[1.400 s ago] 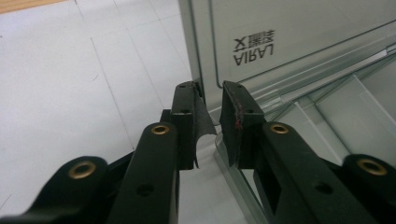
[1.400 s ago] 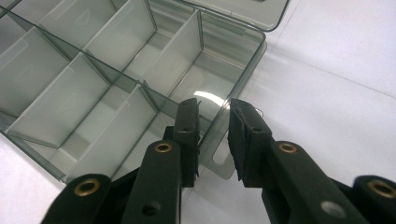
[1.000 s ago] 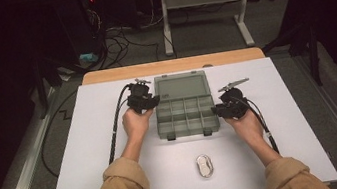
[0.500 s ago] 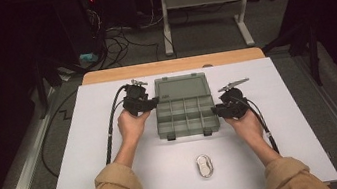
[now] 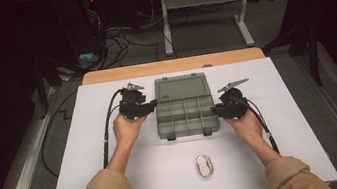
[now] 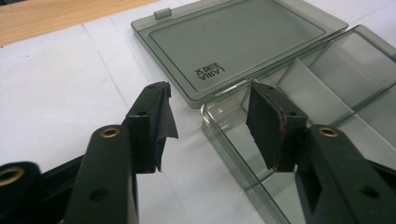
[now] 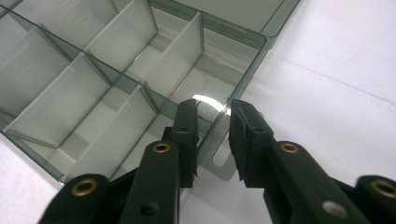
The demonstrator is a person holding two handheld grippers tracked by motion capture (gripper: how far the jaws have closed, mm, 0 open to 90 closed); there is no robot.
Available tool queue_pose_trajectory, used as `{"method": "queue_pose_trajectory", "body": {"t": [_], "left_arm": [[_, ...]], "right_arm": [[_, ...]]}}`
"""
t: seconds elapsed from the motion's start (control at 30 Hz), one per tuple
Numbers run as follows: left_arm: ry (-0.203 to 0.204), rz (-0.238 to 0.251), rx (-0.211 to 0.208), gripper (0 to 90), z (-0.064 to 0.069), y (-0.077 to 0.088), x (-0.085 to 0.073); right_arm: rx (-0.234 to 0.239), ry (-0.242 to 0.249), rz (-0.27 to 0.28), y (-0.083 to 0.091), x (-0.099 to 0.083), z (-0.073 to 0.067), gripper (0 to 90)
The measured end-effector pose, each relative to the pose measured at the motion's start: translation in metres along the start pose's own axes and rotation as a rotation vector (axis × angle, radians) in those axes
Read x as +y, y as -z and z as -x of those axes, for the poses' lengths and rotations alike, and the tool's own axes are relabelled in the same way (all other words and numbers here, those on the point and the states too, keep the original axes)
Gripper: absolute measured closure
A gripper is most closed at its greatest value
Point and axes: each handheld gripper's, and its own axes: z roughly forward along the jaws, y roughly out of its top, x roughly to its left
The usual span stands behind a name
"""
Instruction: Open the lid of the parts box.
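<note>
1. High view showed the white tabletop (image 5: pixel 94 186) carrying an open smoked-plastic organizer box (image 5: pixel 186 117), its long axis running left to right across the person's front, with the lid (image 5: pixel 180 86) laid flat on the far side and the divided tray toward the person.
2. The box lay between the two hands: the left claw (image 5: pixel 151 108) sat at the tray's left end near the hinge line, and the right claw (image 5: pixel 217 111) at the tray's right end, so each claw had the box inward of it, toward the middle of the tabletop.
3. In the left gripper view, the left claw (image 6: pixel 210 123) stood apart, its jaws having just been opening; the tray's left wall (image 6: pixel 224 140) passed between them with clear air on both sides, so nothing was clamped. The lid (image 6: pixel 243 46) lay just beyond.
4. In the right gripper view, the right claw (image 7: pixel 212 135) straddled the tray's right wall (image 7: pixel 243 79) by the latch tab (image 7: pixel 222 161). Its jaws had just eased wider; a narrow gap showed on either side of the wall, so I judged it released rather than clamped.
5. A small oval metal carabiner (image 5: pixel 205 166) lay nearer the person, in front of the box, roughly midway between the hands and slightly closer to the right one, its long axis pointing away from the person.
</note>
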Motion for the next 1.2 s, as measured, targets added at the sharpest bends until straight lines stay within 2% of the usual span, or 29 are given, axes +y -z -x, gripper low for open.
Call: {"method": "queue_pose_trajectory", "body": {"t": [0.23, 0.83, 1.2], "left_arm": [[0.017, 0.026, -0.029, 47.5, -0.004, 0.017, 0.001], [-0.011, 0.071, -0.066, 45.4, -0.01, 0.058, -0.014], [-0.017, 0.097, -0.093, 43.7, -0.012, 0.082, -0.022]], "right_arm": [[0.007, 0.004, 0.02, 0.003, -0.002, -0.001, 66.7], [0.051, 0.034, 0.15, 0.034, -0.023, -0.001, 55.9], [0.051, 0.039, 0.211, 0.05, -0.041, 0.003, 52.8]]}}
